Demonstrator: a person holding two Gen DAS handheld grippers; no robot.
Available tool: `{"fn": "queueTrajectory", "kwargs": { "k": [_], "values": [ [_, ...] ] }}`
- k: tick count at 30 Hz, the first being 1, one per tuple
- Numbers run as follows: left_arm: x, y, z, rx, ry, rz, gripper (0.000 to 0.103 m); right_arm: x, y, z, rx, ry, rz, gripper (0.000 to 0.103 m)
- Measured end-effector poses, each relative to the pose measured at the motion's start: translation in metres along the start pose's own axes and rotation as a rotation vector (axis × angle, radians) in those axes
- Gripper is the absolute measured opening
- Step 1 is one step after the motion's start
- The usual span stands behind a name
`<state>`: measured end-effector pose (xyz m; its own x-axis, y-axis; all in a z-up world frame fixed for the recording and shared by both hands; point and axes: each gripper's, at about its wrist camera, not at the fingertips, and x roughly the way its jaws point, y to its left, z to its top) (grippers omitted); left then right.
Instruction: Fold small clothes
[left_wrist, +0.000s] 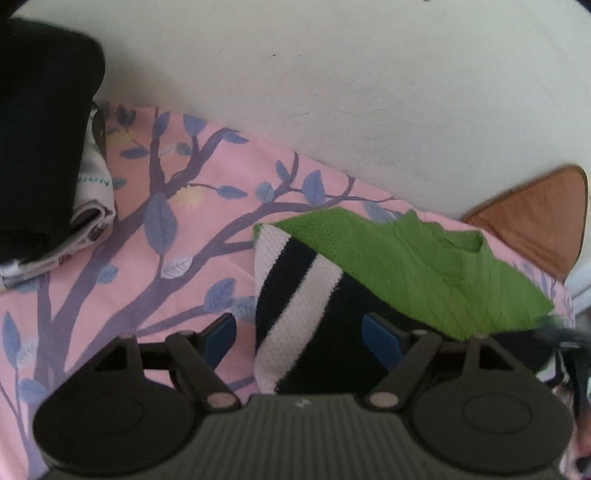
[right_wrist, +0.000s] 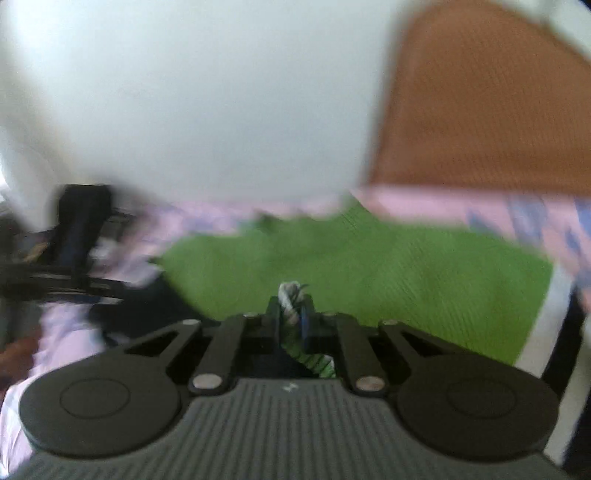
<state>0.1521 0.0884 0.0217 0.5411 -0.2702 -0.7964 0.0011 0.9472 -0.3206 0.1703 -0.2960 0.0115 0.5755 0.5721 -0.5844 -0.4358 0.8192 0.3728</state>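
A small knit garment, green (left_wrist: 417, 266) with black and white stripes (left_wrist: 295, 295), lies on a pink sheet with a leaf print (left_wrist: 166, 221). Its green part is folded over the striped part. My left gripper (left_wrist: 299, 332) is open, its blue pads on either side of the striped edge. In the blurred right wrist view, my right gripper (right_wrist: 291, 314) is shut on a bunched edge of the garment (right_wrist: 369, 266), white and green cloth showing between the fingers. The left gripper (right_wrist: 77, 236) shows at the left there.
A stack of folded clothes, black on top (left_wrist: 40, 140) and white beneath (left_wrist: 92, 192), sits at the left of the sheet. A white wall (left_wrist: 332, 74) rises behind. A brown cushion (left_wrist: 535, 218) lies at the right and also shows in the right wrist view (right_wrist: 480, 103).
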Motion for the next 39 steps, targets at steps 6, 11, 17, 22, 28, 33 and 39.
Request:
{"fn": "queueTrajectory", "kwargs": {
  "k": [6, 11, 17, 22, 28, 33, 39],
  "values": [
    [-0.002, 0.005, 0.0, 0.018, -0.005, -0.022, 0.08, -0.101, 0.043, -0.063, -0.515, -0.013, 0.172, 0.042],
    [0.006, 0.006, 0.001, 0.014, 0.0, -0.018, 0.08, -0.104, 0.034, -0.094, -0.389, 0.058, 0.07, 0.052],
    [0.005, 0.005, 0.0, 0.033, -0.002, -0.017, 0.074, -0.089, 0.025, -0.098, -0.199, 0.023, 0.068, 0.072],
    [0.003, 0.006, -0.004, 0.053, -0.003, -0.015, 0.043, -0.061, 0.011, -0.09, -0.044, 0.069, 0.01, 0.041],
    [-0.005, -0.011, -0.009, 0.134, -0.036, 0.0, 0.01, -0.066, 0.032, -0.076, -0.255, 0.052, -0.078, 0.01],
    [-0.006, -0.018, -0.006, 0.043, -0.142, -0.054, 0.017, -0.068, 0.02, -0.017, -0.346, -0.129, -0.261, 0.01],
    [0.005, -0.023, -0.026, 0.099, -0.171, 0.115, 0.038, -0.008, -0.003, -0.011, -0.289, -0.014, -0.412, 0.035]
  ]
}}
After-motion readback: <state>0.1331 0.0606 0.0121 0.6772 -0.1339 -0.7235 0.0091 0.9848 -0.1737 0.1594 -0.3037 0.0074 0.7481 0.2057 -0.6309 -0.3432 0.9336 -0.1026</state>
